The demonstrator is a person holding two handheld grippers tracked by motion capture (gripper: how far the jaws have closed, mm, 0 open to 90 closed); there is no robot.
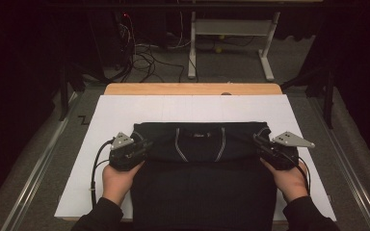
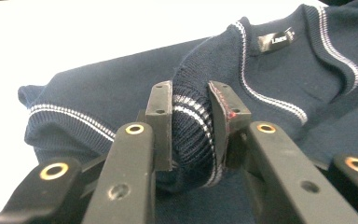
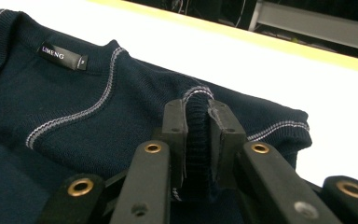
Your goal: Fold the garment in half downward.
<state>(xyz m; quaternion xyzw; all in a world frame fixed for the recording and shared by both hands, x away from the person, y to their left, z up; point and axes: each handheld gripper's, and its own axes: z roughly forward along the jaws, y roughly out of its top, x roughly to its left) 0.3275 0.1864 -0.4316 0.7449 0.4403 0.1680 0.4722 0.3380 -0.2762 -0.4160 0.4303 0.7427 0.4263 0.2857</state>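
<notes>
A dark navy knitted sweater (image 1: 202, 163) with white stripe trim lies folded on the white sheet (image 1: 125, 115), its collar and label (image 1: 200, 136) facing up. At the sweater's left edge my left gripper (image 1: 145, 145) is shut on a bunched fold of ribbed, striped fabric (image 2: 191, 128). At its right edge my right gripper (image 1: 260, 142) is shut on another ribbed fold (image 3: 197, 135). A hand holds each gripper from below. In the left gripper view the label (image 2: 276, 39) lies to the upper right. The right gripper view has the label (image 3: 61, 56) at its upper left.
The white sheet covers a wooden table whose far edge (image 1: 192, 89) shows beyond it. Past the table stand a desk frame (image 1: 231, 43) and loose cables (image 1: 144, 57) on the floor. Metal rails (image 1: 33, 168) run along both sides.
</notes>
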